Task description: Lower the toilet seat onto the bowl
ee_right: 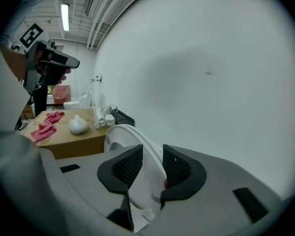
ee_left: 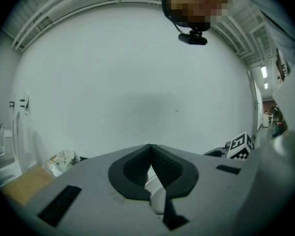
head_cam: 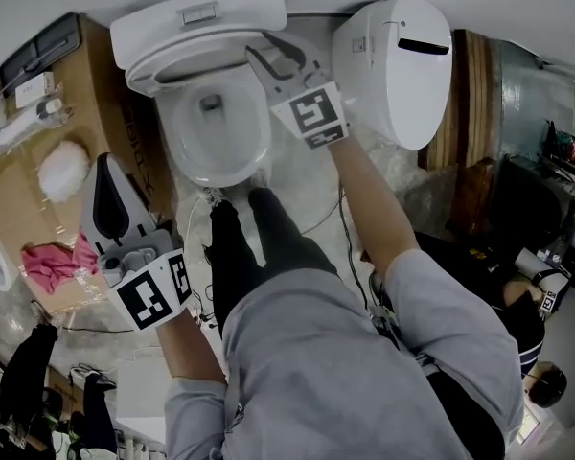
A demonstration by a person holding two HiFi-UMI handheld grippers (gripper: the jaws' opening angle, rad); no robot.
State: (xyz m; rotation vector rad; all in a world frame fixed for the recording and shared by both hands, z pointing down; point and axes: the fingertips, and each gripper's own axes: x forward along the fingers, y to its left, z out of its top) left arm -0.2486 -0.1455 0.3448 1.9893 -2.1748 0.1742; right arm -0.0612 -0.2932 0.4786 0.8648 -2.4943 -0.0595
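Note:
The white toilet (head_cam: pixel 211 132) stands at the top of the head view with its bowl uncovered. Its seat (head_cam: pixel 177 57) is tilted up towards the tank (head_cam: pixel 199 15). My right gripper (head_cam: pixel 273 56) reaches to the seat's right edge. In the right gripper view the seat's rim (ee_right: pixel 125 134) runs between the jaws of the right gripper (ee_right: pixel 152 151), and the pads stand apart from it, open. My left gripper (head_cam: pixel 110 185) hangs low at the left, away from the toilet and pointing up. In its own view the left gripper (ee_left: pixel 150 149) is shut with nothing held.
A second white toilet unit (head_cam: pixel 393 65) stands just right of the bowl. At the left a cardboard box (head_cam: pixel 29 190) carries a pink cloth (head_cam: pixel 53 262) and a white fluffy ball (head_cam: pixel 62 171). The person's black shoes (head_cam: pixel 249 223) stand before the bowl, with cables on the floor.

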